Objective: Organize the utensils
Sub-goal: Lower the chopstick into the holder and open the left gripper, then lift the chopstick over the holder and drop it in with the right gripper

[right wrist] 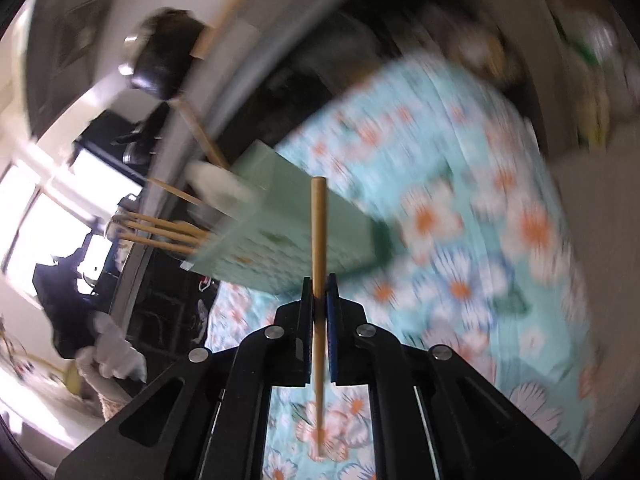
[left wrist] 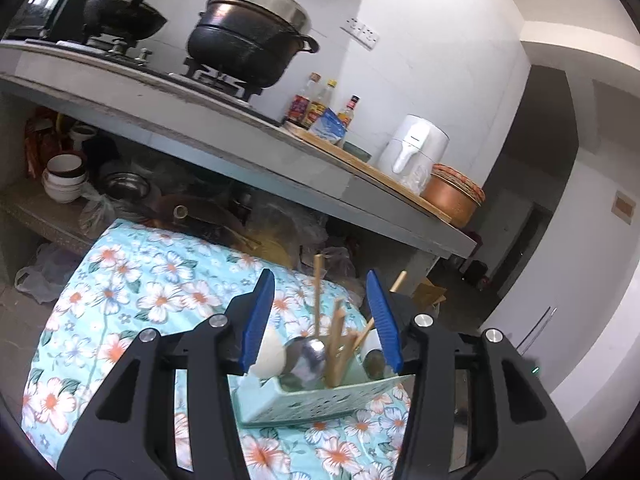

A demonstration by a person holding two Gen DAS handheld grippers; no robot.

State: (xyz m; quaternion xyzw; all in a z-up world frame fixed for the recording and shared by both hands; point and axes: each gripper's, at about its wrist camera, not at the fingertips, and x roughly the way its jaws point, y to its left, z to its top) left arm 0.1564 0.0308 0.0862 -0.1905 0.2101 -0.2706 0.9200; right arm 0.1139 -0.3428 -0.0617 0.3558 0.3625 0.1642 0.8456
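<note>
A pale green perforated utensil holder (left wrist: pixel 320 404) stands on a floral cloth (left wrist: pixel 160 288). It holds several wooden chopsticks (left wrist: pixel 317 296), a white spoon (left wrist: pixel 272 356) and a metal spoon (left wrist: pixel 312 352). My left gripper (left wrist: pixel 320 280) is open, its blue pads wide apart on either side of the holder's contents and touching nothing. In the blurred right wrist view, my right gripper (right wrist: pixel 320 284) is shut on a single wooden chopstick (right wrist: pixel 319 232), which sticks out beyond the pads towards the holder (right wrist: pixel 280 216). The chopstick's lower end hangs above the floral cloth (right wrist: pixel 460 200).
Behind the cloth runs a grey counter (left wrist: pixel 280 160) with a black pot (left wrist: pixel 248 40) on a stove, sauce bottles (left wrist: pixel 316 104), a white appliance (left wrist: pixel 416 148) and a copper basin (left wrist: pixel 456 196). Stacked bowls (left wrist: pixel 64 176) and bags sit on the shelf beneath it.
</note>
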